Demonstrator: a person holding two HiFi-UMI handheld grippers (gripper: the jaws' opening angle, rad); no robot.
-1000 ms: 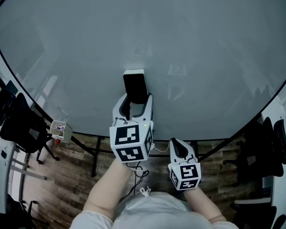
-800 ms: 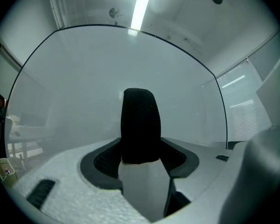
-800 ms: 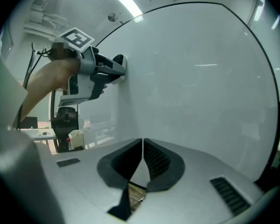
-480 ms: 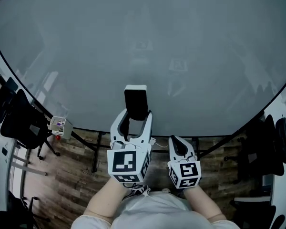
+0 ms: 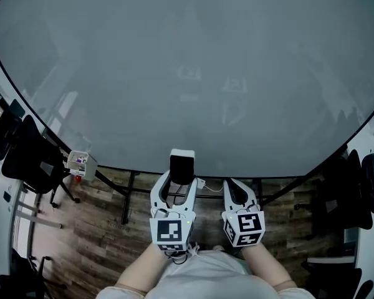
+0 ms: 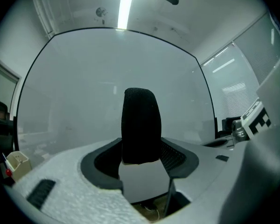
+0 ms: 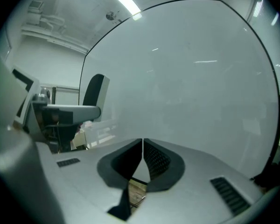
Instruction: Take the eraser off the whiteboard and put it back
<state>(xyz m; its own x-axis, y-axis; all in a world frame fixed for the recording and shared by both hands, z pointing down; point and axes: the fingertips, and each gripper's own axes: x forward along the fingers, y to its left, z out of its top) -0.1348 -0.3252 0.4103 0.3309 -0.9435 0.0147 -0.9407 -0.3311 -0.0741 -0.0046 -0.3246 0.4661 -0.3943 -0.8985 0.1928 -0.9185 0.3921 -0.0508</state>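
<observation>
One eraser [image 5: 182, 166], black felt on a white back, is clamped between the jaws of the left gripper [image 5: 177, 183] at the lower edge of the single whiteboard [image 5: 187, 73]. The right gripper [image 5: 235, 190] sits just beside it, jaws pressed together on nothing. The board spreads wide above both grippers, and a wooden floor [image 5: 100, 229] lies below its edge.

text: none readable | brands, labels: none readable | numbers, signs: none in any view
</observation>
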